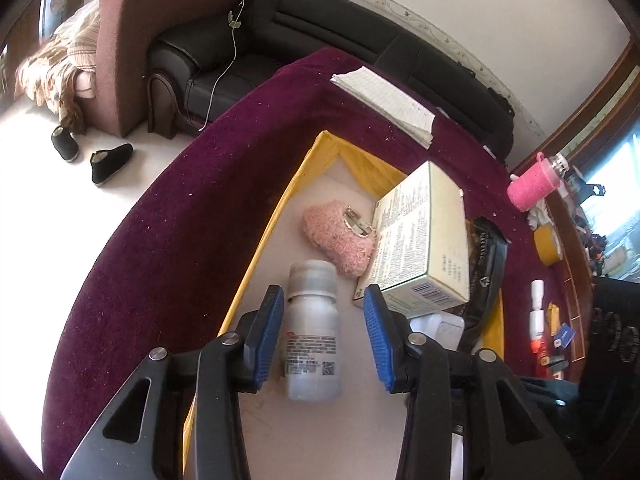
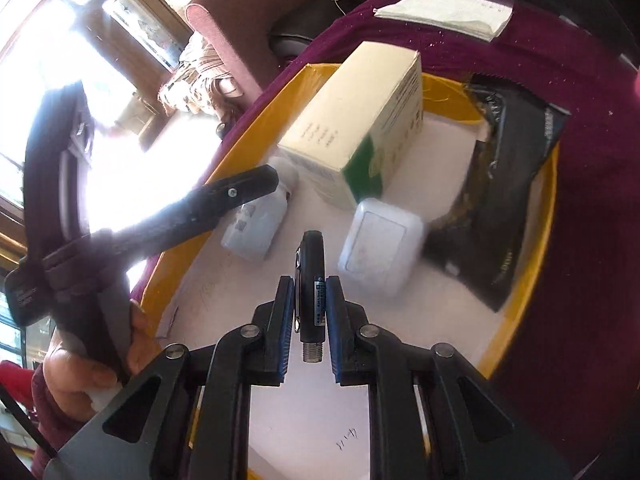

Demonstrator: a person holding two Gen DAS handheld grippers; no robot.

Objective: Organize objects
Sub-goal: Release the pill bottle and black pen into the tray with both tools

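Though well advanced by the look of it, not finished yet. Already gathered in the yellow-rimmed tray (image 1: 256,256) on the purple-covered table (image 1: 180,220): white bottle (image 1: 312,332) lying on its side near the left rim, pink fluffy purse (image 1: 340,240) just beyond its cap, cream box (image 1: 424,248) leaning against the purse, white case (image 2: 380,248) beside the box, black pouch (image 2: 508,200) draped over the right rim.

Left gripper (image 1: 324,300): jaws apart, hovering astride the bottle, pads not pressing on it. Right gripper (image 2: 310,280): clamped on a black pen-like cylinder (image 2: 311,252) with a threaded metal end, held above the tray's middle, probably next to go in.

Still outside, toward the table's right edge: pink roll (image 1: 532,188), yellow tape (image 1: 548,244), small white tube (image 1: 536,320). Lined notepad (image 1: 388,104) at the far edge.

Writing: label with a QR code on the bottle, dense print and a barcode on the box, lettering on the pouch, none legible.
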